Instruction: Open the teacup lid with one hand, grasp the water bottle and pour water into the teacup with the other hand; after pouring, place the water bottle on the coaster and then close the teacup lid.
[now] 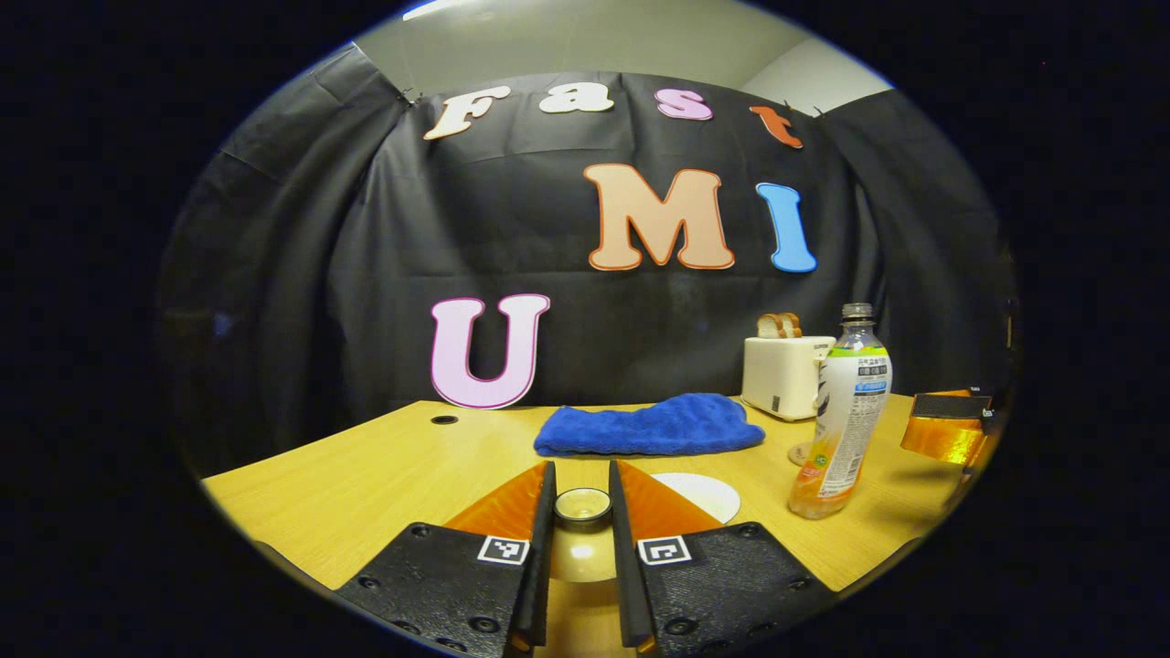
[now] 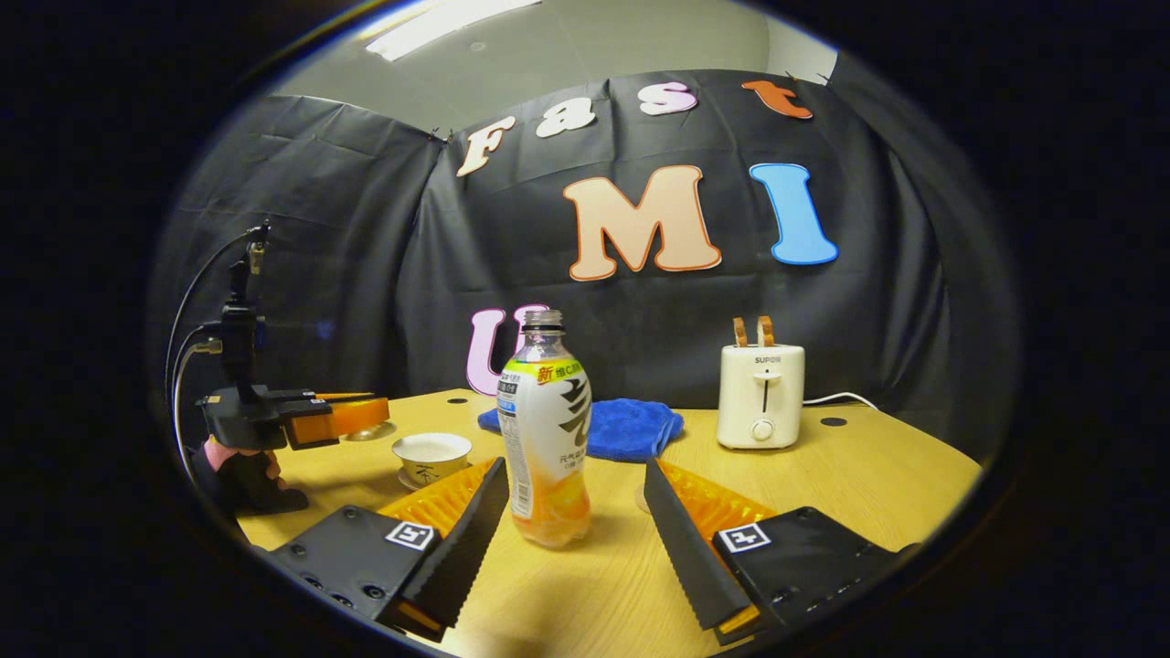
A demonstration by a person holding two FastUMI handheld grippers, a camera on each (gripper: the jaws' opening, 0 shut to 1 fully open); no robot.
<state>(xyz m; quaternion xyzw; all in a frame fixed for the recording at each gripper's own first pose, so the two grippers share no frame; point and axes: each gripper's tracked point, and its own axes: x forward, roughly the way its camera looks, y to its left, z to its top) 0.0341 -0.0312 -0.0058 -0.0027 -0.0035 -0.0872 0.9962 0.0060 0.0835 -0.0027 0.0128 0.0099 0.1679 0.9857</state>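
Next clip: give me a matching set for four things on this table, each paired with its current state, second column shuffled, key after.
1. water bottle
2. teacup lid
3. toaster
4. blue cloth

A. bread slices in its slots
B. knob gripped by the left claw
C. lying crumpled on the table
D. upright within the open right claw

Pairs: 1-D, 2-B, 3-A, 4-C

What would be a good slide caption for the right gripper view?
Open right gripper flanks the upright bottle on the table.
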